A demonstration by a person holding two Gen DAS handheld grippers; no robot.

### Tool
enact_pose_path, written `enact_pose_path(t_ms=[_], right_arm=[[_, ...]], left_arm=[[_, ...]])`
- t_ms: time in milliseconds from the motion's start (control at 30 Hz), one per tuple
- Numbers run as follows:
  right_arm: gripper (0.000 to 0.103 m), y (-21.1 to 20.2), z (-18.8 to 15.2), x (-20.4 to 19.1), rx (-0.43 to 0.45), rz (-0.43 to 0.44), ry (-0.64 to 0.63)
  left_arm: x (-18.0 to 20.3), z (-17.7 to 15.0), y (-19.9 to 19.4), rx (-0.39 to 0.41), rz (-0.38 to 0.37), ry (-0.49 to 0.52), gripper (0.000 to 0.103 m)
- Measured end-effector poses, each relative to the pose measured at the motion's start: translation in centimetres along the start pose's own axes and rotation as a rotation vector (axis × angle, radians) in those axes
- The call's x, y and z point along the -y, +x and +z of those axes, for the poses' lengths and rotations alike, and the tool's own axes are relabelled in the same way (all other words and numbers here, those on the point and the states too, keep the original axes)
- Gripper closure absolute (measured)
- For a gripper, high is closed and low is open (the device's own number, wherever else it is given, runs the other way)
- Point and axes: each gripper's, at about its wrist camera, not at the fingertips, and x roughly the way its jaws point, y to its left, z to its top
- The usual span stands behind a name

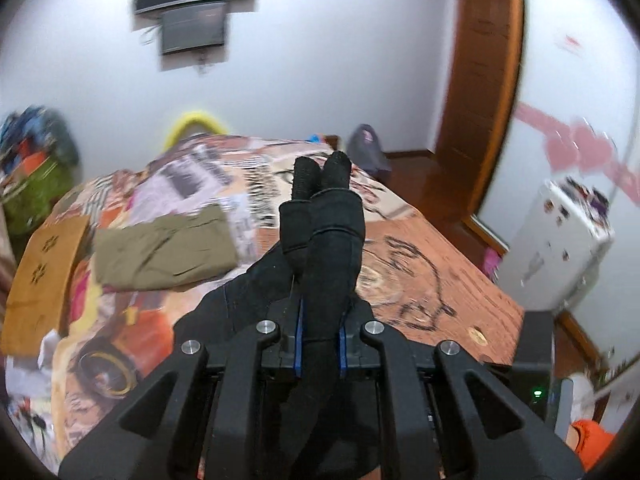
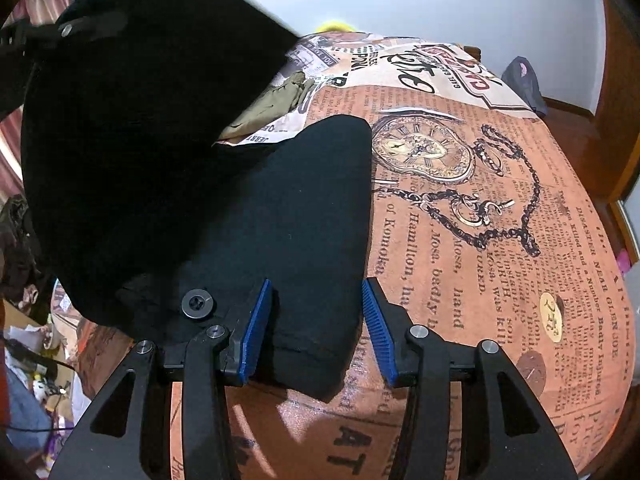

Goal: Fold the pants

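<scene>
The pants (image 2: 296, 216) are black, thick and matte, lying on the bed (image 2: 500, 240) over its newspaper-print cover. In the right wrist view one part lies flat, smooth and rounded at its far edge, with a stitched hem at its near end and a metal button (image 2: 197, 303) showing close to the left pad. A second part is lifted – it hangs as a broad dark sheet across the upper left of that view. The right gripper (image 2: 316, 328) stands wide open, its blue pads on either side of the flat part's near end, clamping nothing. The left gripper (image 1: 319, 336) is closed tight on a bunched fold of the black cloth, which stands up between the pads in two rolled ridges – this is raised above the bed. Farther back on the bed lies a folded olive garment (image 1: 166, 250).
</scene>
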Motion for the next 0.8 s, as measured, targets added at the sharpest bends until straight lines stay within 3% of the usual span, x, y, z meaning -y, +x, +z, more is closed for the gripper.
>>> enact_pose_path(t_ms=[133, 267, 433, 533, 667, 800], right_arm=[[0.058, -0.1, 0.0, 0.1, 0.002, 0.011, -0.001], [0.058, -1.1, 0.0, 0.8, -0.001, 0.037, 0.024], [0.058, -3.9, -0.7, 2.4, 0.026, -0.006, 0.039], [0.058, -5.6, -1.2, 3.3, 0.039, -0.049, 0.048], [0.058, -7.0, -1.7, 4.3, 0.054, -0.081, 0.076], [0.058, -7.4, -2.1, 4.5, 0.057, -0.083, 0.100]], left_arm=[[3.4, -1.8, 2.0, -0.058, -0.012, 0.099, 0.092], [3.9, -3.6, 3.4, -0.140, -0.056, 0.079, 0.091], [4.6, -5.6, 3.6, -0.187, -0.074, 0.077, 0.089], [4.9, -6.1, 4.0, -0.214, -0.086, 0.064, 0.083], [5.6, -7.0, 4.1, -0.248, -0.117, 0.053, 0.059], [5.7, -7.1, 2.7, -0.229, -0.101, 0.056, 0.057]])
